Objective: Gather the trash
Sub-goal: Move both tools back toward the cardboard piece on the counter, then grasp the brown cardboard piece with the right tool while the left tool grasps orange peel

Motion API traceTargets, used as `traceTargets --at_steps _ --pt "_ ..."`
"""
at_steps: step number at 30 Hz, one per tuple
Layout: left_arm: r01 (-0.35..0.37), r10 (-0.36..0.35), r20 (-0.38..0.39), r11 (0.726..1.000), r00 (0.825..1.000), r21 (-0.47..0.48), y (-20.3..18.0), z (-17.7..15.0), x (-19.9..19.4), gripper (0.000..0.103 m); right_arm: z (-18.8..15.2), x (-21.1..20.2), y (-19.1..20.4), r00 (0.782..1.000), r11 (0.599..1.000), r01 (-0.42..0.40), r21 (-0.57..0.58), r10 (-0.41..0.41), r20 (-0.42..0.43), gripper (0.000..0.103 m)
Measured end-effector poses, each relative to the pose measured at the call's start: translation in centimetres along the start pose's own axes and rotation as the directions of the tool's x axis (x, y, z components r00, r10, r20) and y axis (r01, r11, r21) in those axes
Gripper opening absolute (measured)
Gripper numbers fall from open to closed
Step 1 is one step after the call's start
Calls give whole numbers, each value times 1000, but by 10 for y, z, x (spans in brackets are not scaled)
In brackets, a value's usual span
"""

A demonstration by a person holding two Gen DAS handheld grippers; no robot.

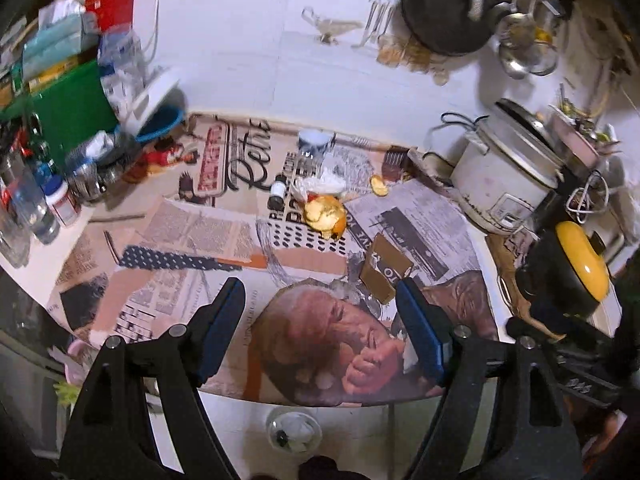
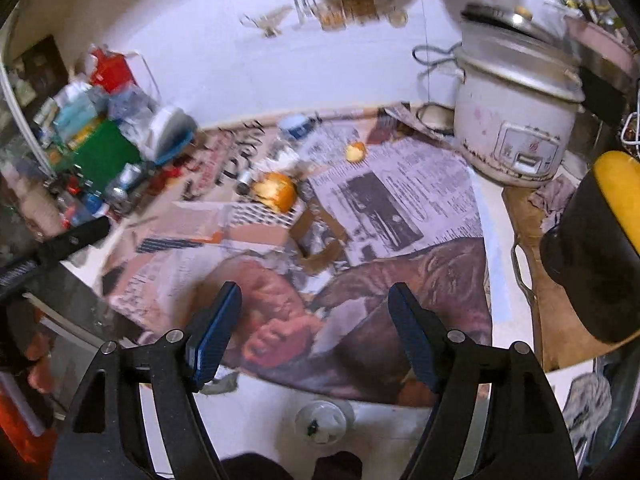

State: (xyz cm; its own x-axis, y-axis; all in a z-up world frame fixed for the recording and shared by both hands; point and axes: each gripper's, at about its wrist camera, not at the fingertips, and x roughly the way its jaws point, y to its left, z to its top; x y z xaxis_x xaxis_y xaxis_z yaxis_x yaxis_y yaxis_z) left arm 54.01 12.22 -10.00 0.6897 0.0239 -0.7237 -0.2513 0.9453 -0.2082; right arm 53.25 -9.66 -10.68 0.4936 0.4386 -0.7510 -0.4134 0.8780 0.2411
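Both left tongs (image 1: 320, 316) and right tongs (image 2: 314, 320) hang spread apart and empty above the newspapered bench (image 1: 192, 240), lined up toward trash ahead: orange peel (image 1: 325, 214), torn cardboard (image 1: 382, 270) nearer.

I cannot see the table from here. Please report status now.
Left gripper open, empty; right gripper open, empty. Orange peel on newspaper, untouched. Torn cardboard lies before it.
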Motion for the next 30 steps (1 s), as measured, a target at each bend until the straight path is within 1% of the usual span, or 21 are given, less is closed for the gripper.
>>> traceTargets --at_steps 2,4,6,8,10,12,14,17,18,19,20,21,22,23,24,26,30 --pt "-9 9 -24 1000 1000 14 -2 5 11 77 3 17 -1 1000 1000 -13 -2 13 -29 73" --pt "-39 39 -21 999 999 33 -1 10 17 77 7 32 -3 997 999 -46 -1 46 -57 73" --pt "-53 54 -22 998 998 40 2 18 26 77 10 54 -2 990 995 -94 13 95 -101 73" --pt "-44 45 -35 999 998 30 10 27 39 77 12 86 -2 978 991 -125 42 130 -166 73" --pt "-21 22 -56 1000 998 22 19 37 56 77 13 114 -4 966 990 -116 79 130 -222 73" --pt "1 2 -72 999 997 36 24 44 70 77 14 140 -5 958 988 -102 118 129 -256 73" --pt "13 -6 -106 998 994 69 30 51 90 77 16 156 -3 959 989 -67 130 100 -265 73" --pt "30 -13 -164 994 986 104 34 58 118 77 22 172 6 966 994 16 109 13 -258 72" --pt "37 -16 -182 993 983 114 36 59 127 77 24 175 8 967 994 26 102 1 -255 71" --pt "46 -20 -206 991 978 124 36 61 138 77 26 178 9 967 995 34 97 -9 -253 64" --pt "60 -28 -229 989 973 133 36 62 149 77 27 182 10 965 995 27 96 -1 -261 52" --pt "68 -33 -241 988 970 138 36 62 156 77 28 186 8 962 995 12 102 16 -272 44" --pt "76 -37 -252 986 967 147 34 64 165 77 29 190 6 959 993 -3 117 36 -281 30" --pt "81 -38 -259 984 965 159 32 65 174 77 28 193 3 956 989 -23 144 64 -288 29" --pt "87 -39 -264 981 964 174 29 67 182 77 27 193 0 956 986 -29 163 75 -284 29" --pt "106 -48 -273 973 961 203 20 71 196 76 26 189 -2 962 984 -17 178 64 -266 23" --pt "177 -101 -289 952 952 251 -1 77 220 69 25 174 -8 974 982 15 190 28 -224 20"
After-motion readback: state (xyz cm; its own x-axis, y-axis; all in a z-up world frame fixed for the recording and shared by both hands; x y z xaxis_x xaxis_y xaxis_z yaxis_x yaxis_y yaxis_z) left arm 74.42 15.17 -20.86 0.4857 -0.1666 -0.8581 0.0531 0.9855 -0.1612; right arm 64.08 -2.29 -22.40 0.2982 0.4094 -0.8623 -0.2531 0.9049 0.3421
